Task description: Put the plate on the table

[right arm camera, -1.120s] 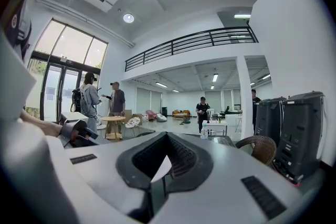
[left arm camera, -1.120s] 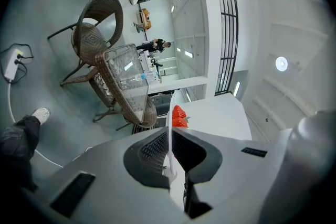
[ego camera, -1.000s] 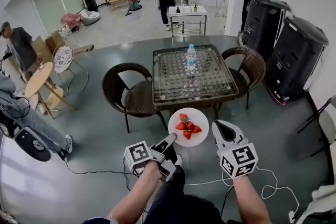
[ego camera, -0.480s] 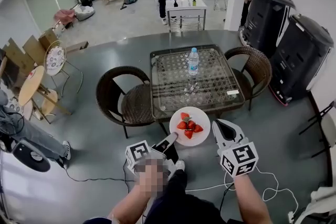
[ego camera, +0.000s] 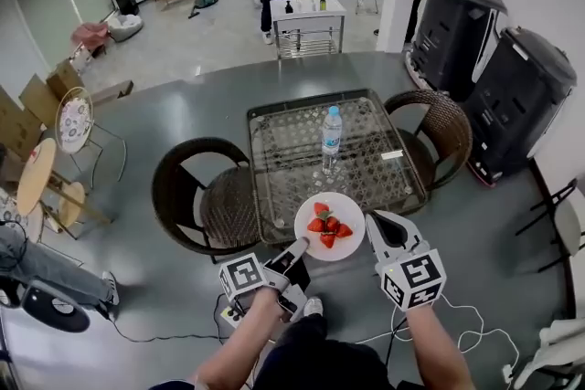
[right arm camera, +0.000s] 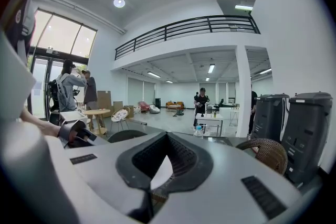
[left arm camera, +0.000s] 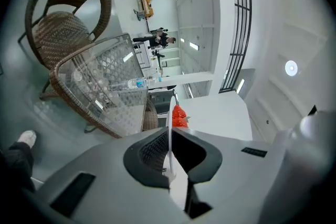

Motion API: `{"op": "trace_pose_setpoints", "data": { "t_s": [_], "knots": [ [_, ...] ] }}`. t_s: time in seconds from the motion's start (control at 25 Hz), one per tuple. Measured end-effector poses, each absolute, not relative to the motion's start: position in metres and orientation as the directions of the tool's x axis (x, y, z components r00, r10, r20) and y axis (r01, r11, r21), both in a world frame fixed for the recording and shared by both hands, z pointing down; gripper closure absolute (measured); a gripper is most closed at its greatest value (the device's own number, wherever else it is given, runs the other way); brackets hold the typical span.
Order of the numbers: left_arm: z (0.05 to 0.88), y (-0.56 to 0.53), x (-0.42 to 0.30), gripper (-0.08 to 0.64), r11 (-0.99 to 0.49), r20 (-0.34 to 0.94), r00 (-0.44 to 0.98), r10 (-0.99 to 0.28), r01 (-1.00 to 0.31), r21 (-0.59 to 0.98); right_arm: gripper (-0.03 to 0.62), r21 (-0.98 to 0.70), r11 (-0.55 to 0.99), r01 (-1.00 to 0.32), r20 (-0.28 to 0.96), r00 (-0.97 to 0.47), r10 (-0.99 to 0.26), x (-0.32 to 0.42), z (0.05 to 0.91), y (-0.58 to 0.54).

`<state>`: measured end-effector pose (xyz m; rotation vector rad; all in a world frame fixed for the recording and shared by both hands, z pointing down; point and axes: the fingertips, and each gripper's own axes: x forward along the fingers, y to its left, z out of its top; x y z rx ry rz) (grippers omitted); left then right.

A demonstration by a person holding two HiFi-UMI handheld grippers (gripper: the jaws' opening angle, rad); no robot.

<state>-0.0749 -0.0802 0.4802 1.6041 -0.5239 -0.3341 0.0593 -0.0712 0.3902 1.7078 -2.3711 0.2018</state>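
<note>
A white plate (ego camera: 329, 207) with several strawberries (ego camera: 327, 226) hangs over the near edge of the glass-topped wicker table (ego camera: 283, 142). My left gripper (ego camera: 297, 247) is shut on the plate's near-left rim. In the left gripper view the plate (left arm camera: 169, 139) runs edge-on between the jaws, with the strawberries (left arm camera: 178, 117) beyond. My right gripper (ego camera: 370, 219) is shut, its tip at the plate's right rim; I cannot tell whether it touches. A white sliver shows through the right gripper's (right arm camera: 167, 136) hollow.
A water bottle (ego camera: 331, 135) stands upright mid-table. Wicker chairs sit at the table's left (ego camera: 196, 196) and right (ego camera: 443, 128). Two large black bins (ego camera: 521, 96) stand at the right. A cable (ego camera: 457, 306) lies on the floor. People stand far behind by a white cart (ego camera: 306, 23).
Both grippers and the plate have come closer to the table. The plate, earlier short of the table's near edge, now overlaps it. The grip looks unchanged.
</note>
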Motion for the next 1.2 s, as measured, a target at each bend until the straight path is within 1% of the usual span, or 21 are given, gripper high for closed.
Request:
{"op": "trace_pose_setpoints", "data": {
  "t_s": [0.2,0.56,1.0,1.2],
  "knots": [
    [0.494,-0.111,-0.071,0.541,-0.035,0.112,0.854,-0.508,-0.150,0.988,0.588,0.021,0.303,-0.953,0.267,-0.287,-0.920,0.065,0.393,-0.103],
    [0.535,-0.162,-0.073,0.541,-0.001,0.150,0.816,-0.559,-0.182,0.983,0.588,0.005,0.300,-0.954,0.307,-0.283,-0.909,0.080,0.416,-0.145],
    [0.570,-0.196,-0.056,0.541,0.042,0.173,0.760,-0.627,-0.189,0.981,0.588,-0.015,0.409,-0.913,0.336,-0.390,-0.858,0.095,0.440,-0.202],
    [0.599,-0.216,-0.044,0.541,0.077,0.206,0.727,-0.655,-0.207,0.975,0.588,-0.043,0.442,-0.896,0.365,-0.426,-0.828,0.108,0.463,-0.231]
  ]
}}
